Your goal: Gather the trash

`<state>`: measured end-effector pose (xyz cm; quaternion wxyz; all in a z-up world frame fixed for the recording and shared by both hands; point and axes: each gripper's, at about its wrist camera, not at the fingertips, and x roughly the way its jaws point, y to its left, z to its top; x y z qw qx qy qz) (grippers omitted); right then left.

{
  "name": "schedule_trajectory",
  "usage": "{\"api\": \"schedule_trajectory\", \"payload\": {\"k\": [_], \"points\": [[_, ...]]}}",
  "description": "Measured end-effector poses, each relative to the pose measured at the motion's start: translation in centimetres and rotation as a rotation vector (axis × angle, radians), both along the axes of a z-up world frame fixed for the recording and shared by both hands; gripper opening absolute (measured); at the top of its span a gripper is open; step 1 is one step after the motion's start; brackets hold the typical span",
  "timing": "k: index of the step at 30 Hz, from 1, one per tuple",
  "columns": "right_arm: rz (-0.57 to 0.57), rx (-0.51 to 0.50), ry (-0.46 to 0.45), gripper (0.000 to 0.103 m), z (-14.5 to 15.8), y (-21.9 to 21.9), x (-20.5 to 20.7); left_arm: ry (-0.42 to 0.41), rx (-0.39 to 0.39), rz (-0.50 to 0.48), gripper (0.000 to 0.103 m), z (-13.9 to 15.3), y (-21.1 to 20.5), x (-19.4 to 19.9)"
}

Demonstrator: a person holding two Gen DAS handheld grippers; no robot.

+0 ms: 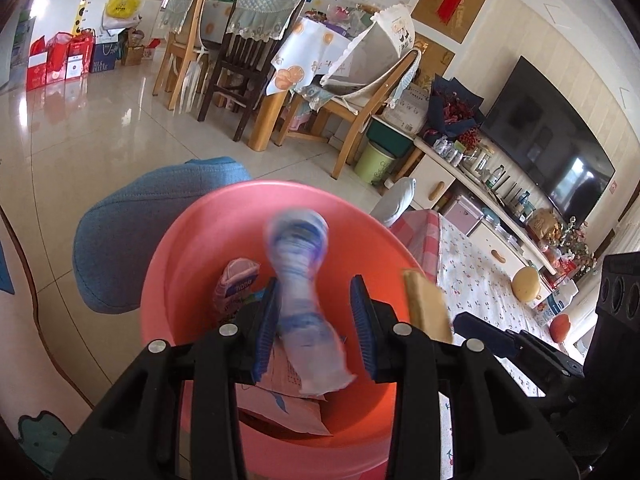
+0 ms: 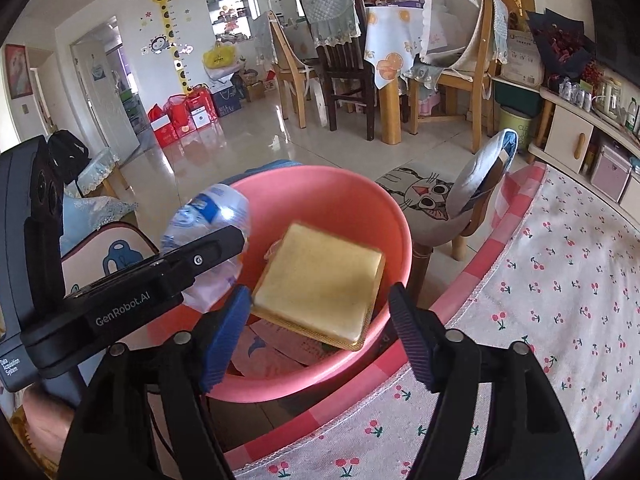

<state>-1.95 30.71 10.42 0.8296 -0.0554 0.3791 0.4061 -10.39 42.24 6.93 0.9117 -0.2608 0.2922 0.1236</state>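
A pink basin (image 1: pixel 200 240) (image 2: pixel 320 176) sits below both grippers, holding a pink wrapper (image 1: pixel 236 280) and papers (image 1: pixel 280 408). My left gripper (image 1: pixel 316 284) hangs over it with a crushed clear plastic bottle (image 1: pixel 298 280) (image 2: pixel 208 212) between its jaws. The bottle is blurred and leans on the left pad (image 1: pixel 266 328), with a gap to the right pad. My right gripper (image 2: pixel 319 291) stands open over the basin. A flat yellow square piece (image 2: pixel 320 280) (image 1: pixel 426 304) lies tilted between its pads; the right pad (image 2: pixel 404 320) is clear of it.
A table with a cherry-print cloth (image 2: pixel 560 280) borders the basin on the right, bearing round fruit (image 1: pixel 526 284). Behind the basin stand a cat-face stool (image 2: pixel 424 196) and a blue cushioned seat (image 1: pixel 140 232). Dining chairs (image 1: pixel 240 64) stand across the tiled floor.
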Motion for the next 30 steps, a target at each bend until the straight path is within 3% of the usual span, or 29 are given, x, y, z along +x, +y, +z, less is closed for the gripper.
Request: {"api": "schedule_trajectory", "payload": {"k": [2, 3, 4, 7, 8, 17, 23, 30], "points": [[-0.019, 0.006, -0.005, 0.088, -0.1, -0.6, -0.2, 0.0, 0.02, -0.009, 0.044, 0.0, -0.2, 0.0], [-0.029, 0.008, -0.005, 0.088, -0.1, -1.0, -0.2, -0.001, 0.026, -0.014, 0.049, 0.1, -0.4, 0.0], [-0.038, 0.013, -0.001, 0.089, -0.1, -1.3, -0.3, -0.002, 0.031, -0.012, 0.06, 0.1, -0.6, 0.1], [-0.073, 0.032, 0.008, 0.09, 0.1, -2.7, -0.3, -0.018, 0.031, -0.005, 0.069, 0.1, -0.6, -0.4], [-0.084, 0.036, 0.008, 0.09, 0.1, -3.2, -0.4, -0.021, 0.034, 0.0, 0.077, 0.1, -0.7, -0.4], [-0.168, 0.041, -0.018, 0.093, 0.9, -7.3, -1.2, -0.05, 0.132, 0.029, 0.097, 1.7, -1.8, -1.7], [-0.217, 0.02, -0.047, 0.093, 1.3, -9.8, -2.2, -0.041, 0.263, -0.003, 0.099, 3.8, -4.3, -2.3], [-0.272, 0.001, -0.112, 0.094, 2.3, -13.2, -4.2, -0.117, 0.295, -0.038, 0.099, 6.5, -7.5, -4.2]]}}
